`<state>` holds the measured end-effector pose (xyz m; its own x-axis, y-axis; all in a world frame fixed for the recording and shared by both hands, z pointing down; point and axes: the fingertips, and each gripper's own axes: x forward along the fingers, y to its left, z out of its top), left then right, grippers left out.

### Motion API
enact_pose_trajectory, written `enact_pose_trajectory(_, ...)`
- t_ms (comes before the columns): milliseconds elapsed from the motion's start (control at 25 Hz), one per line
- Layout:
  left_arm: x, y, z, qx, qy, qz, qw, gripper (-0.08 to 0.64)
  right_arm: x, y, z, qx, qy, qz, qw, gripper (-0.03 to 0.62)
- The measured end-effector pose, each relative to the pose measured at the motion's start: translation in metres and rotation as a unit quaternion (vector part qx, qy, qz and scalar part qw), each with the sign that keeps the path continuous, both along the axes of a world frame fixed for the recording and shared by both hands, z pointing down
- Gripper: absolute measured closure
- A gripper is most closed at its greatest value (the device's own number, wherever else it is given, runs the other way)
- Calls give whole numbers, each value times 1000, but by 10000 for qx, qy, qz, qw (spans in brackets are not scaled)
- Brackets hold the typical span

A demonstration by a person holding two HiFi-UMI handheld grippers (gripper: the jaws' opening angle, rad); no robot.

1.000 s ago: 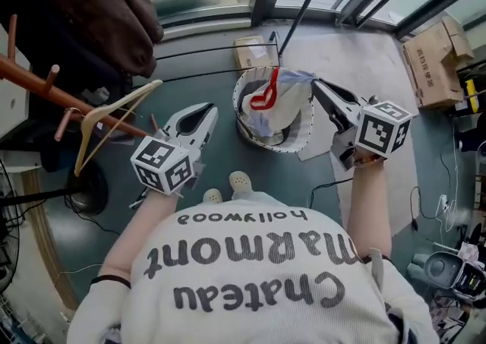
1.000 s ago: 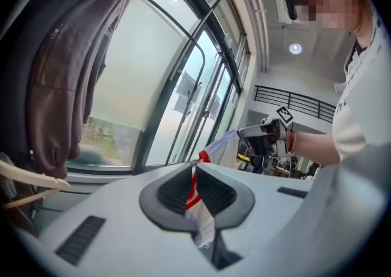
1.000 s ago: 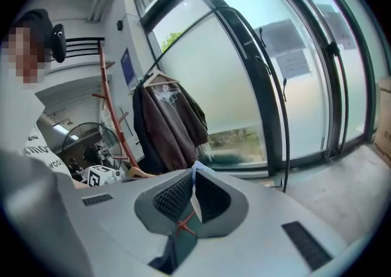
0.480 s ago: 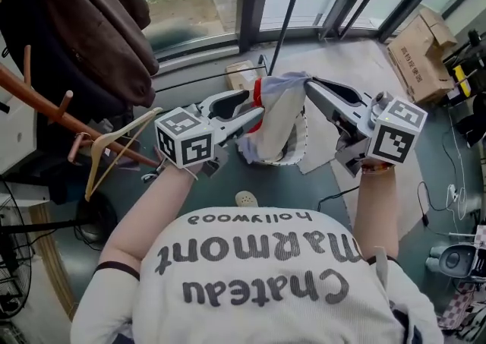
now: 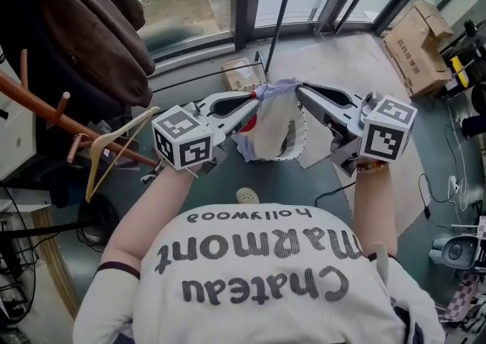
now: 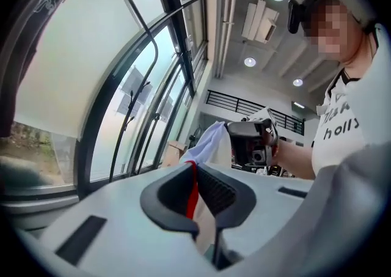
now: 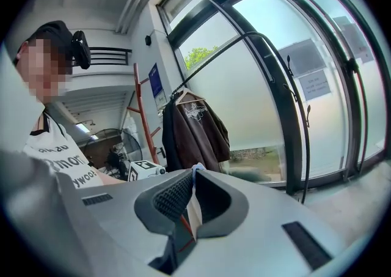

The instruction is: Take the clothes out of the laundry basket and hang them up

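A pale white-and-lavender garment [image 5: 275,116] with red trim hangs stretched between my two grippers, above the white mesh laundry basket [image 5: 300,140]. My left gripper [image 5: 257,99] has its jaws closing on the garment's left edge; in the left gripper view the pads [image 6: 211,187] pinch the red trim, and cloth [image 6: 211,140] runs on to the right gripper [image 6: 252,141]. My right gripper [image 5: 301,92] is shut on the garment's right edge, with a thin strip of cloth [image 7: 194,207] squeezed between its pads. The garment's lower part hides most of the basket.
A wooden hanger [image 5: 114,140] hangs on a red-brown rack pole [image 5: 45,102] at the left, below a brown coat [image 5: 83,23]. Cardboard boxes [image 5: 414,37] stand at the right and a small one [image 5: 243,73] behind the basket. Windows run along the far side.
My left gripper rose from beside the basket to the garment's left edge and closed on it. The right gripper lifted the garment higher out of the basket.
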<state>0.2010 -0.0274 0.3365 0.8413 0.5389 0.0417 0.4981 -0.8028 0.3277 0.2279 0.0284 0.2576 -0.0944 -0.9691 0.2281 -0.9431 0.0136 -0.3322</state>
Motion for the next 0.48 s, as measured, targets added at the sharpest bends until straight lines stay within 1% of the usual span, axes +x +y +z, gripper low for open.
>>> enact_pose_trajectory(80, 0, -4, -2, 67, 30, -65, 10000, 535, 1, -2, 3, -17, -19, 11, 10000, 555)
enact_pose_trajectory(200, -1, -13, -15, 116, 183, -268, 9994, 537, 3, -2, 13, -185, -72, 20, 9998, 554)
enact_pose_trajectory(360, -2, -22, -37, 230, 377, -461, 9980, 538, 7, 0, 44, -621, -47, 12, 9981, 554)
enact_pose_trajectory(480, -4, -24, -51, 248, 542, -501, 9970, 540, 11, 1, 77, -1007, 21, 98, 9949, 554)
